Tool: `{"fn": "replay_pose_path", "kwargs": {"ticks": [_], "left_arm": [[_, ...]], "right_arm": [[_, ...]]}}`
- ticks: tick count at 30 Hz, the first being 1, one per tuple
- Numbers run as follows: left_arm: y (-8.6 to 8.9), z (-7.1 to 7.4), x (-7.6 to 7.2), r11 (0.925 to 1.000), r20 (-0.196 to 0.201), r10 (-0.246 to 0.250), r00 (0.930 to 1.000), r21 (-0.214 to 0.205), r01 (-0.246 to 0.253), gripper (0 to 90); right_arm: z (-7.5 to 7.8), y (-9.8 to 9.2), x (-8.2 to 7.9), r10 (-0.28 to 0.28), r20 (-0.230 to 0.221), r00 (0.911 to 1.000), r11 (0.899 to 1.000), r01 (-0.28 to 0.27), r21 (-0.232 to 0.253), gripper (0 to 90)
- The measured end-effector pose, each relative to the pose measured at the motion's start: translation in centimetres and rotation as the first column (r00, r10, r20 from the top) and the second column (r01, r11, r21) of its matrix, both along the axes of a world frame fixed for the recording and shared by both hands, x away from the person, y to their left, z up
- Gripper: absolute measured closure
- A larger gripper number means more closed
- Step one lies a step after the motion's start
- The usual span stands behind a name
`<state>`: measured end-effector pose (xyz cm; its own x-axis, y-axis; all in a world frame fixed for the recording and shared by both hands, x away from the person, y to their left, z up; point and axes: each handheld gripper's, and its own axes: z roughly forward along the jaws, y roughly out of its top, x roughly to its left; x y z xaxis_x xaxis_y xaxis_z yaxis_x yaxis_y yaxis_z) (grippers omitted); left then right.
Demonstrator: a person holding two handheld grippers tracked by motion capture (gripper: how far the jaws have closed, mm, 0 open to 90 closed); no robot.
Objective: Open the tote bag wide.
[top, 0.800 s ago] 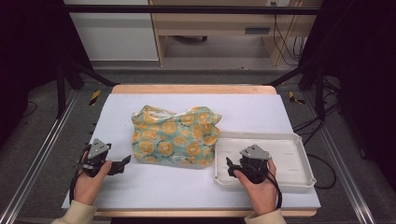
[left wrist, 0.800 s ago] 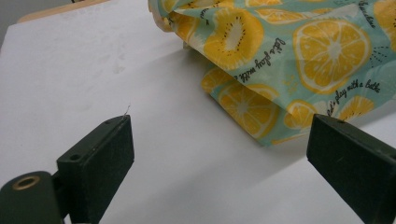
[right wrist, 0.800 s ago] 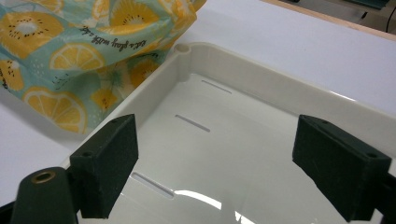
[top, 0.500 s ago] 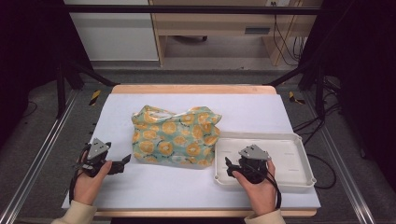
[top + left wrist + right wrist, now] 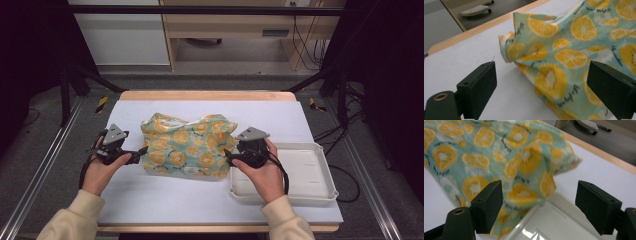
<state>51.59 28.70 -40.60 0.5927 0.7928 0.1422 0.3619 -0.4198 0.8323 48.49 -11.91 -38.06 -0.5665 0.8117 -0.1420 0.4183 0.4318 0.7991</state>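
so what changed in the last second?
Both grippers closed in on the bag: the left gripper moved right to its left edge, and the right gripper moved left off the tray to its right edge. Both are open, holding nothing. Bag and tray stayed put.

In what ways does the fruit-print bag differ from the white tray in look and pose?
The fruit-print bag is soft, crumpled cloth, teal with orange slices; the white tray is stiff, plain and one colour. The bag bulges upward near the middle of the table; the tray lies flat and shallow at the table's right side. The bag's right corner reaches the tray's left rim. Both rest on the white table top.
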Motion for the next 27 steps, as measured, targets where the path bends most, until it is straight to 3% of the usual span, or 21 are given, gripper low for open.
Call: {"fn": "replay_pose_path", "kwargs": {"ticks": [2,7,11,14,15,19,22,24,25,27], "left_arm": [[-0.2,0.2,0.5,0.9998,0.010,-0.001,1.0000,0.018,0.001,9.1],[-0.7,0.7,2.4,0.9981,0.006,-0.008,0.9999,0.062,0.007,9.6],[-0.9,0.7,3.1,0.9974,0.002,-0.016,0.9999,0.071,0.016,10.2],[-1.0,0.6,3.3,0.9983,0.000,-0.016,0.9999,0.056,0.016,10.2],[-1.0,0.6,3.3,0.9983,0.000,-0.016,0.9999,0.056,0.016,10.2],[-0.9,0.6,2.9,0.9979,0.002,-0.031,0.9995,0.057,0.031,10.2],[-0.7,0.6,2.7,0.9978,0.008,-0.036,0.9993,0.056,0.036,10.3],[-0.4,0.6,2.4,0.9979,0.006,-0.035,0.9994,0.055,0.034,10.4],[-0.4,0.6,2.4,0.9979,0.006,-0.035,0.9994,0.055,0.034,10.5],[-0.2,0.7,2.1,0.9984,0.013,-0.032,0.9994,0.048,0.031,11.0]], "right_arm": [[0.4,0.4,0.6,0.009,-0.002,1.0000,1.000,-0.009,-0.006,22.1],[1.5,2.4,4.3,0.031,-0.013,0.9994,0.998,-0.031,-0.049,16.9],[2.1,3.6,6.8,0.022,-0.003,0.9997,0.996,-0.022,-0.087,16.8],[1.8,4.4,8.7,0.008,-0.045,0.9990,0.994,-0.012,-0.105,19.2],[1.5,4.6,9.3,0.001,-0.063,0.9980,0.993,-0.009,-0.114,21.7],[0.6,5.0,10.3,0.015,-0.111,0.9937,0.994,-0.027,-0.108,60.0],[0.6,4.9,9.3,0.054,-0.073,0.9959,0.997,-0.058,-0.058,80.9],[0.8,4.6,8.3,0.073,-0.060,0.9956,0.997,-0.073,-0.006,86.4],[0.8,4.6,8.3,0.073,-0.060,0.9956,0.997,-0.073,-0.006,86.4],[1.2,4.3,6.3,0.108,-0.031,0.9937,0.993,-0.107,0.042,87.7]]}}
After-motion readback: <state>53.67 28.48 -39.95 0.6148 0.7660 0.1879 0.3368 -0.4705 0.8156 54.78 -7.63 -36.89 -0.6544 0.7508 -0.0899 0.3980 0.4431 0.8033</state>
